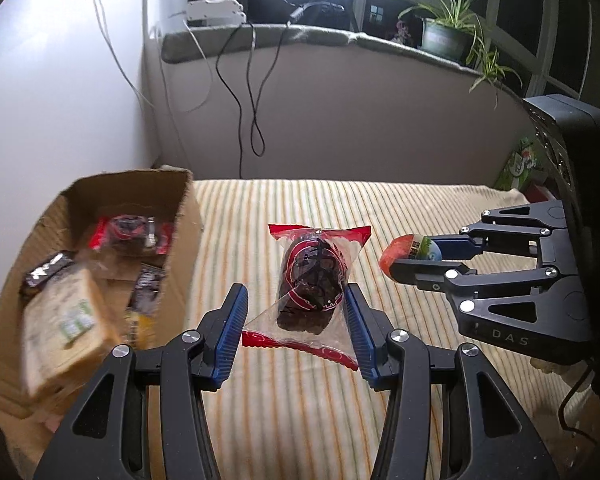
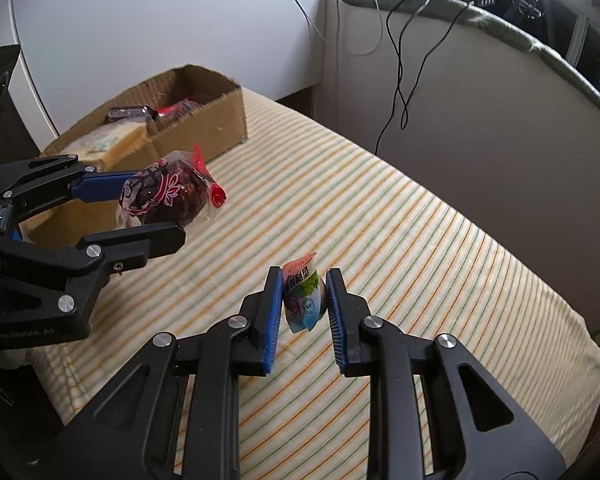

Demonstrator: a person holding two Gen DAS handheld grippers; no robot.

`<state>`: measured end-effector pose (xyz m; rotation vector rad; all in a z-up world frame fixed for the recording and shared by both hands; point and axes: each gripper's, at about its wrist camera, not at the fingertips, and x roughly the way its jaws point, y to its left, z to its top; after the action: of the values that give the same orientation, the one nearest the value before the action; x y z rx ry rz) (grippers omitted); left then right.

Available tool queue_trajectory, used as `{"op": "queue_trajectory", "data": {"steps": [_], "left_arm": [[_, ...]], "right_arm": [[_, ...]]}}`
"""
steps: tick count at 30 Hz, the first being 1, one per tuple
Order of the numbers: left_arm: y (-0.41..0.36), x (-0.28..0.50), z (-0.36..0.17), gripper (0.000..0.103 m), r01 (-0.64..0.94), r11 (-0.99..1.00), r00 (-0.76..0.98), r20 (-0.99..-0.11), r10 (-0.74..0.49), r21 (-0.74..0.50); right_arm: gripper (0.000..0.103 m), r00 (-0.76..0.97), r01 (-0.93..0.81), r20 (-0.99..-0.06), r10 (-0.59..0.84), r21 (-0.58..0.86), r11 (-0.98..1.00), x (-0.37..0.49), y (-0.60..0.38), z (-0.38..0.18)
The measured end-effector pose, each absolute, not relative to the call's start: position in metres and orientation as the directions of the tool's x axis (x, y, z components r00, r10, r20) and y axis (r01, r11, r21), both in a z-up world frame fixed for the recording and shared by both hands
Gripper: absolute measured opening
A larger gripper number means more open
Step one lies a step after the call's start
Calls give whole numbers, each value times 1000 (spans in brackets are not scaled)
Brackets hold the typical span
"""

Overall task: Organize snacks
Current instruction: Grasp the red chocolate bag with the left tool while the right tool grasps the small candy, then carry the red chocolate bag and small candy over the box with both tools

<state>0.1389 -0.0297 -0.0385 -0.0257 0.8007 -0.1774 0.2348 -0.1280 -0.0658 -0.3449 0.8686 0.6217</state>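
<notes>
My left gripper (image 1: 296,300) is shut on a dark cake in a clear wrapper with red ends (image 1: 312,280) and holds it above the striped cloth; it also shows in the right wrist view (image 2: 164,196). My right gripper (image 2: 304,292) is shut on a small egg-shaped snack pack (image 2: 303,298) with an orange end, seen in the left wrist view (image 1: 410,250) to the right of the cake. A cardboard box (image 1: 180,248) at the left holds several wrapped snacks and a pale bread pack (image 1: 64,320).
The striped cloth (image 2: 420,260) covers the table. A low wall with hanging cables (image 1: 252,92) stands behind. A potted plant (image 1: 448,32) sits on the ledge. A green package (image 1: 520,164) lies at the far right.
</notes>
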Motion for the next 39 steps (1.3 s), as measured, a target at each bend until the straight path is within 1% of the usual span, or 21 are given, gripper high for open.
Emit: {"op": "queue_trajectory", "data": {"steps": [7,19,39], "left_arm": [[-6,125,-26,48,125,988,715,-683,-151,-88],[46,107,-12,48,52,995,756,-648,-93,-82],[126,96,-18,48,-99,992,755,-655,23,-80]], "right_arm": [[23,506,-649,-773,382,-50,759,219,-108,-47],[23,520,-687,-743,420,-72,723,211,-46,-24],[23,464,-736,-735,494,-10,677,232,40,-27]]}}
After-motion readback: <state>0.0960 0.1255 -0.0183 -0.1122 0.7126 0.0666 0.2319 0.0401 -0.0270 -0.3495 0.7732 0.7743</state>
